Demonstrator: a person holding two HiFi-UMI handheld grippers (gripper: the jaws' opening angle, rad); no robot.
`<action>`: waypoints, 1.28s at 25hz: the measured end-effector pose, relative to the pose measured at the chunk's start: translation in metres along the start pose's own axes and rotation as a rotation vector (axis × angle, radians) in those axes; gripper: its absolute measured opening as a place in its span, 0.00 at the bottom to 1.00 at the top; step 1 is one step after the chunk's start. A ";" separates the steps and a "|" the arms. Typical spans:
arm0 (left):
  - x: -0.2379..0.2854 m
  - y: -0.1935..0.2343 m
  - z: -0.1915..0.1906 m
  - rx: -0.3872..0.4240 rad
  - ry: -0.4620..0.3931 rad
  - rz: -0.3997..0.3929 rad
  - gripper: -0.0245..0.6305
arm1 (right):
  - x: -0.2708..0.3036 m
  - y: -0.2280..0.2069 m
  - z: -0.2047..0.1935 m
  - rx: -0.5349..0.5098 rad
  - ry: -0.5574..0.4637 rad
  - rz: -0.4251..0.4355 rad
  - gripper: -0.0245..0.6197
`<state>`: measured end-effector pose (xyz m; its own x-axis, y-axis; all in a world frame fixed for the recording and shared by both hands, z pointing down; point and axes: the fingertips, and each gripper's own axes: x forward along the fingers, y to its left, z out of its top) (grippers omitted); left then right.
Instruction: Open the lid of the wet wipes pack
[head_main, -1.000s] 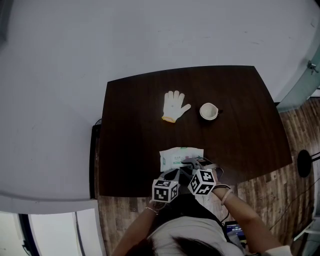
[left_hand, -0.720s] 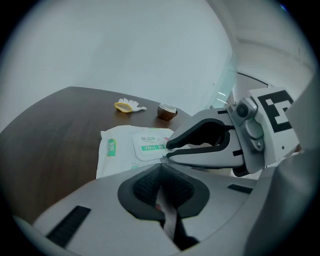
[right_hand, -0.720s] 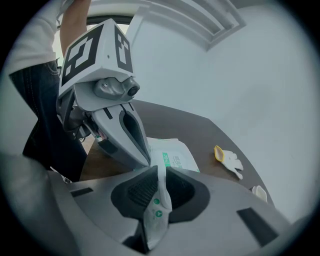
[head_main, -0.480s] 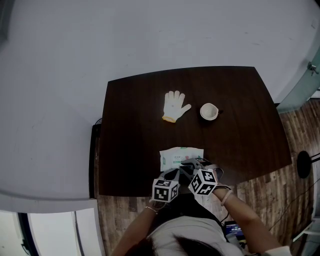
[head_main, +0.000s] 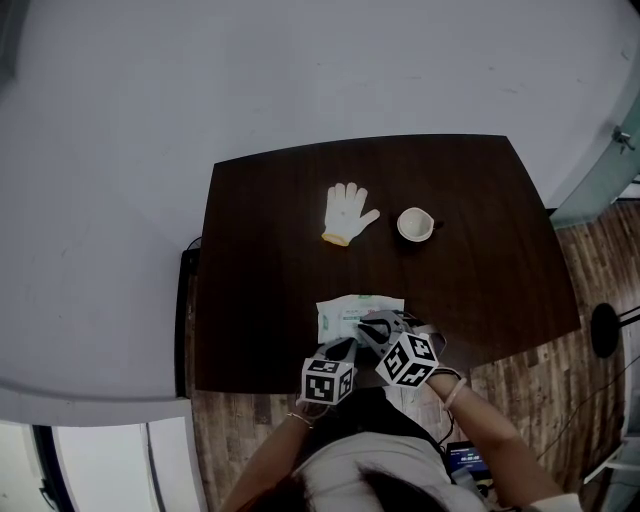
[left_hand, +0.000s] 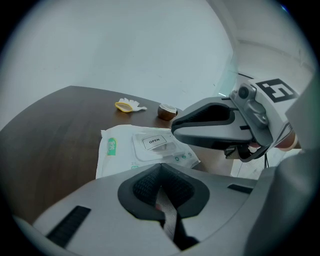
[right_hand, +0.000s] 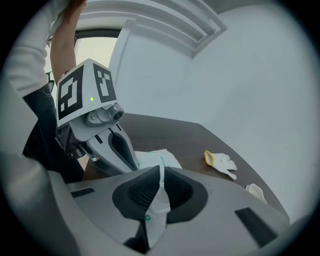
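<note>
The white wet wipes pack (head_main: 358, 312) lies at the near edge of the dark table (head_main: 260, 260). Its lid with the OPEN label (left_hand: 154, 141) lies flat on top. My left gripper (head_main: 345, 347) sits at the pack's near edge, and its pads (left_hand: 150, 186) are shut on a thin strip of that edge. My right gripper (head_main: 376, 326) reaches over the pack's near right part. Its jaws are closing, and a white flap of the pack with a green dot (right_hand: 157, 200) is pinched between the pads.
A white glove (head_main: 348, 212) and a small white cup (head_main: 415, 224) lie on the far half of the table. The table's near edge is right under my grippers, with wooden floor (head_main: 520, 370) beyond it. A cable hangs by the right gripper.
The right gripper has lifted a little and its cube has edged to the right. The left gripper and the pack have hardly moved.
</note>
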<state>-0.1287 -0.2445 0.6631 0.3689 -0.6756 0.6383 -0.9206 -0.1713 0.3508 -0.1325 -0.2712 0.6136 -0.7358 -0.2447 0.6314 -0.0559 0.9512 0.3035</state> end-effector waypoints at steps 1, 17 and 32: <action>0.000 0.000 0.000 0.000 -0.001 0.001 0.06 | 0.000 -0.002 0.001 0.000 -0.004 -0.004 0.10; 0.001 0.000 0.001 -0.011 0.000 -0.007 0.06 | 0.003 -0.046 0.013 0.081 -0.046 -0.094 0.09; 0.001 0.002 0.002 -0.023 -0.006 -0.010 0.06 | 0.030 -0.082 0.003 0.205 -0.048 -0.118 0.10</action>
<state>-0.1303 -0.2472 0.6634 0.3773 -0.6782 0.6307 -0.9137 -0.1614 0.3730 -0.1520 -0.3557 0.6055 -0.7468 -0.3521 0.5642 -0.2756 0.9359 0.2193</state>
